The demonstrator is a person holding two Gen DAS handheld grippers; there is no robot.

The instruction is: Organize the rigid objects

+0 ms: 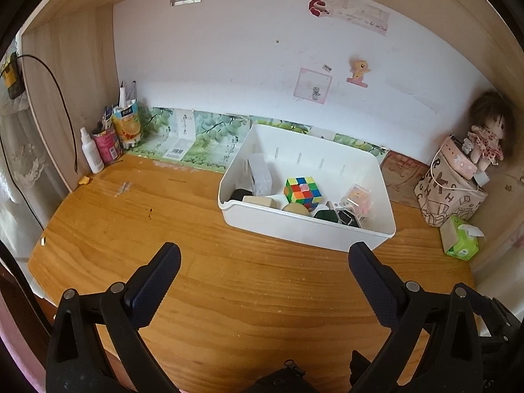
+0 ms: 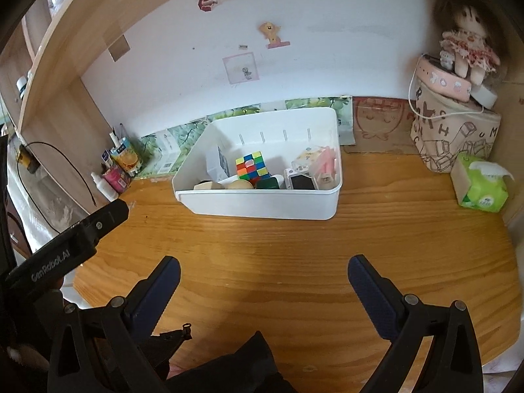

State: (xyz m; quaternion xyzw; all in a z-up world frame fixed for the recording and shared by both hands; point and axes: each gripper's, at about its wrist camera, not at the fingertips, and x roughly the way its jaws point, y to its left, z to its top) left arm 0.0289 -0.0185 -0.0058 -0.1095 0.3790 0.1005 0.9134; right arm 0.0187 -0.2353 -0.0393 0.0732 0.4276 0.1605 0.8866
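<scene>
White bin (image 1: pixel 278 229) sitting on wooden desk (image 1: pixel 163 222), ahead and right of left gripper (image 1: pixel 263 255), ahead and slightly left of right gripper (image 2: pixel 263 267). Holding colour cube (image 2: pixel 252 165) mid-bin, clear box (image 1: pixel 260 175) leaning at left wall, pink-and-clear case (image 2: pixel 316 160) at right, dark and beige blocks crowding front wall. Both grippers hovering over bare desk, jaws spread wide, gripping nothing. Bin contents partly hidden behind front wall.

The wooden bench (image 1: pixel 229 278) carries a white bin (image 1: pixel 304 232) near its back edge, a tissue pack (image 1: pixel 461 242) and printed bag (image 1: pixel 448 196) at the right edge, and a spray bottle (image 1: pixel 91 150) in the back left corner.
</scene>
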